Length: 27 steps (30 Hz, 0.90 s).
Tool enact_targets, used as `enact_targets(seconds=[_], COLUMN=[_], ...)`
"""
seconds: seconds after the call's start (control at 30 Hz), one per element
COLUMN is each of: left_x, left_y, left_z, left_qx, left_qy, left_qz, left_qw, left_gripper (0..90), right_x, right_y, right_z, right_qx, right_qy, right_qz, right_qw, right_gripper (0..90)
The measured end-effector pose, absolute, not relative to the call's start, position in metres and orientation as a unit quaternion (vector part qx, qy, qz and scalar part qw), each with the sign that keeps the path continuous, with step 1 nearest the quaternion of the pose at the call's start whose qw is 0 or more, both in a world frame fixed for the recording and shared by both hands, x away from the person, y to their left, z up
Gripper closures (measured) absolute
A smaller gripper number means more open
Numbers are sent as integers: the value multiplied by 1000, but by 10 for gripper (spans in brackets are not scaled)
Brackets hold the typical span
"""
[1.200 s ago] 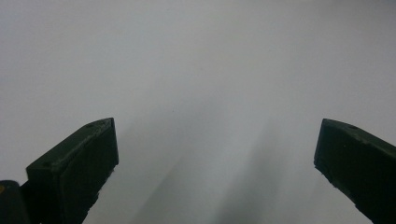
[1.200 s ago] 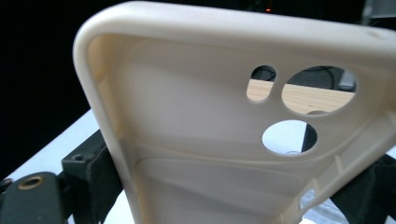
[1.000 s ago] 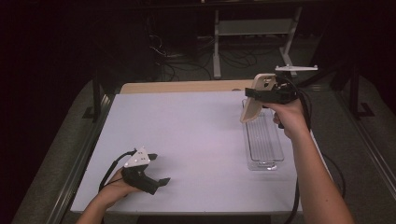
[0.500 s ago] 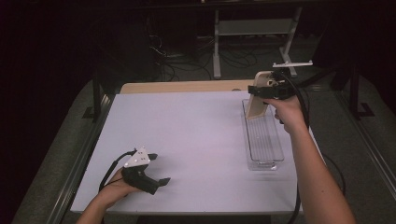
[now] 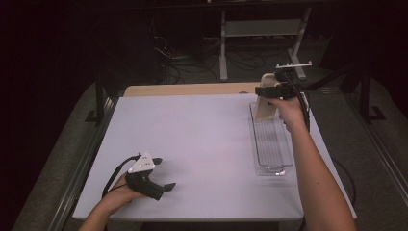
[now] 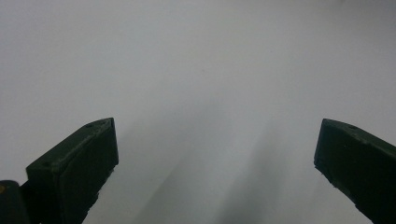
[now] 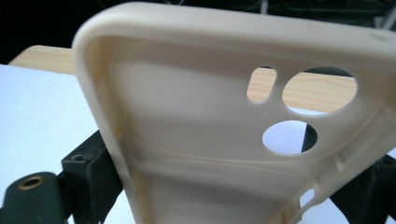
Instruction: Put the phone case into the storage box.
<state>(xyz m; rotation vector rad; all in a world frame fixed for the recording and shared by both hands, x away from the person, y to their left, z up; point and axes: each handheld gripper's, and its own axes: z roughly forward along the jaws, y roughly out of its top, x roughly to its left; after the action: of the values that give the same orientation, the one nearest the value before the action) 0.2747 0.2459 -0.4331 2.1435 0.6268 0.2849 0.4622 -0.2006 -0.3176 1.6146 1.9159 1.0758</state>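
Observation:
My right gripper [image 5: 267, 92] is shut on a cream phone case [image 5: 265, 108], held upright in the air over the far end of a clear plastic tray [image 5: 270, 144] at the table's right. In the right gripper view the phone case [image 7: 196, 140] looms close, its inner side and camera cutouts facing me, a black jaw on either side of it. My left gripper [image 5: 163, 174] rests low at the table's front left, open, nothing between its jaws. The left gripper view looks at bare white tabletop [image 6: 196, 70] between the two spread fingertips [image 6: 88, 154].
The white tabletop [image 5: 192, 139] lies on a wooden board whose far edge [image 5: 187, 89] shows. Behind the table stand a metal frame [image 5: 262, 29] and cables on the dark floor. Grey ledges flank the table.
My right gripper has lifted the phone case up and toward the far right, away from the tray. The left gripper has stayed in place.

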Motion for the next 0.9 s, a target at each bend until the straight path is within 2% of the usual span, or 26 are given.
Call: enact_targets(seconds=[0.37,0.9], left_x=[275,274], left_y=[246,246], left_z=[-432,-432], left_qx=[861,858], left_qy=[247,249], left_qz=[114,111], left_qw=[430,436], left_gripper=[0,0], right_x=[484,504], right_y=[-196,-186], right_z=[-337,-364], right_qx=[610,640], right_qy=[677,666], right_qz=[343,305], right_qw=[228,233], right_gripper=[98,97])
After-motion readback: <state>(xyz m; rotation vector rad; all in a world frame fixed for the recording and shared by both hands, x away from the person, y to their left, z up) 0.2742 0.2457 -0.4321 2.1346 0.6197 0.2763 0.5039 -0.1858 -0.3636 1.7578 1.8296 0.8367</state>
